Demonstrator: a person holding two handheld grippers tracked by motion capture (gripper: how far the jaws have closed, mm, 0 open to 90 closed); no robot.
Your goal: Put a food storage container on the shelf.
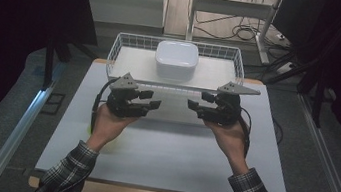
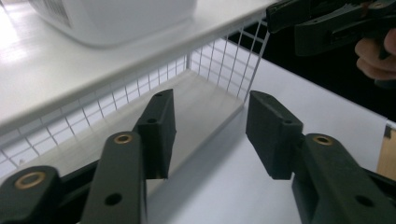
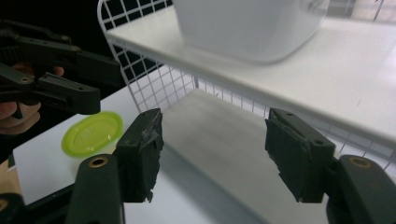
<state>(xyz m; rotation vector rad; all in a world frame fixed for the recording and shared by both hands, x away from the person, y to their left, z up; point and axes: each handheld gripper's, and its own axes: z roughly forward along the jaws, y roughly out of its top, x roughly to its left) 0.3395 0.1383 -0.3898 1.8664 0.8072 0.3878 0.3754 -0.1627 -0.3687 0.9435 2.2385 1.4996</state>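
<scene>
A white wire basket [image 1: 113, 56] stands at the far side of the white table [image 1: 170, 151], with a white rounded box [image 1: 176, 60] on its white board. Just in front of it, my left gripper [image 1: 152, 99] and right gripper [image 1: 197, 101] point at each other, a short gap apart. In the left gripper view, the left gripper [image 2: 210, 135] is open with nothing between its jaws, facing the basket's mesh wall [image 2: 224, 60]. In the right gripper view, the right gripper [image 3: 215, 149] is likewise open and empty. The box [image 3: 247, 28] sits above it.
A lime-green round lid [image 3: 92, 133] lies flat on the table below the left gripper [image 3: 60, 79]. The right gripper [image 2: 327, 23] appears at the top right of the left gripper view. Dark floor, metal rails and cables surround the table.
</scene>
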